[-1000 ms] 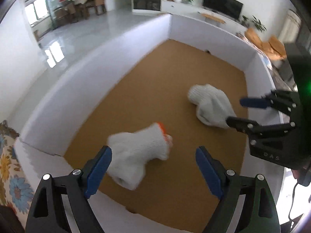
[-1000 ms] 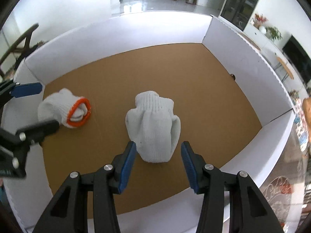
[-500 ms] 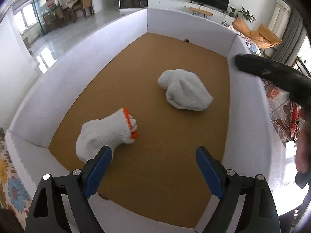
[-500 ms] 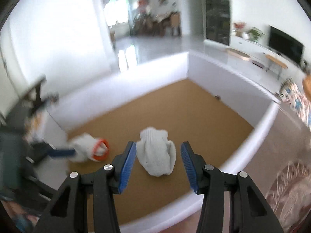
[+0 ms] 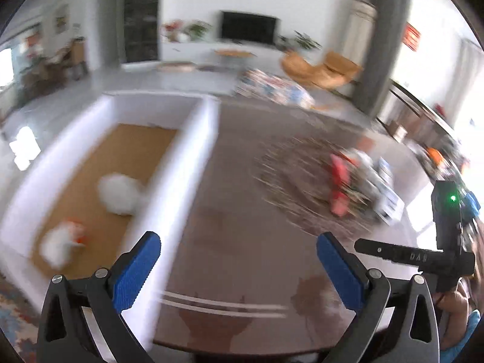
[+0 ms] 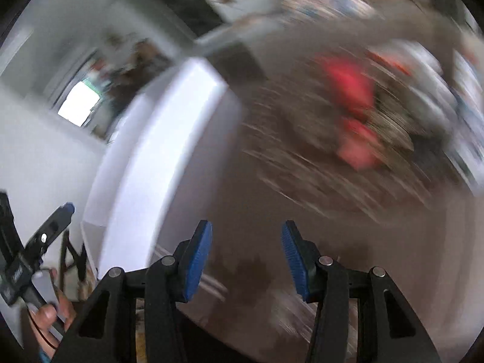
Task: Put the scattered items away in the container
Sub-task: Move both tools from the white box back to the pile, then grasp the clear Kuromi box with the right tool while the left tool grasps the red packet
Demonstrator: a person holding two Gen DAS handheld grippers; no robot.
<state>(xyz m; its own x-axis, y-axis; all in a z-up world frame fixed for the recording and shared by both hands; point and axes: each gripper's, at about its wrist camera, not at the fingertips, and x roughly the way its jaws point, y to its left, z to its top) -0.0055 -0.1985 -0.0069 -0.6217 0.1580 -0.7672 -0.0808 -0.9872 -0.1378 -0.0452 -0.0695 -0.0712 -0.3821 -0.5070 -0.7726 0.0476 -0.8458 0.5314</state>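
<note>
Two white gloves lie in the white-walled box (image 5: 181,163) with a cardboard floor: a plain glove (image 5: 119,193) and one with an orange cuff (image 5: 62,242). My left gripper (image 5: 239,242) hangs over the brown table (image 5: 242,272) to the right of the box. Its jaws are opening, with nothing between them. A blurred heap with a red item (image 5: 340,187) and white-blue things (image 5: 381,187) lies further right. My right gripper (image 6: 246,230) is open and empty over the table, the red item (image 6: 351,87) ahead of it. The box wall (image 6: 157,157) stands to its left.
The heap rests on a round patterned mat (image 5: 302,187). Beyond the table are orange chairs (image 5: 320,69) and a TV (image 5: 248,27). One finger of the left gripper (image 6: 57,220) and a hand (image 6: 48,320) show at the right wrist view's lower left.
Both grippers have swung from above the box out over the table toward the heap. The gloves stay in the box. The left jaws stand wider than before.
</note>
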